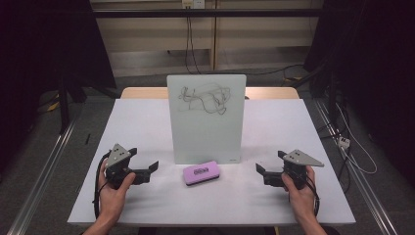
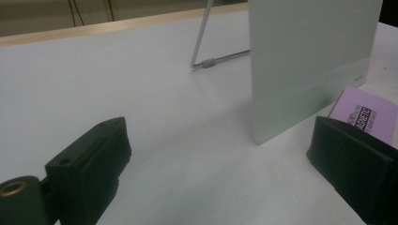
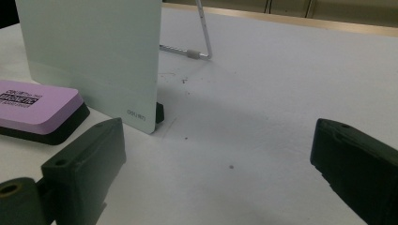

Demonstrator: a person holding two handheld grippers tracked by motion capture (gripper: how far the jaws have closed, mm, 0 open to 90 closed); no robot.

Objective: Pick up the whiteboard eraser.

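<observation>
Purple eraser (image 1: pixel 200 173) flat before whiteboard (image 1: pixel 206 120)

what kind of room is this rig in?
Probably a lab or recording bay, not a home: dark curtains flank a plain white table, metal floor rails run alongside it, and cables hang from a wall socket behind.

White table (image 1: pixel 147 122), grey floor (image 1: pixel 44 156), dark curtains (image 1: pixel 29 44)

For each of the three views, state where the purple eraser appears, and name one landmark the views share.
High view: purple eraser at lower centre, on the table before the whiteboard.
Left gripper view: at the right edge, behind the right jaw.
Right gripper view: at the left edge.
Shared landmark: the upright whiteboard.
</observation>
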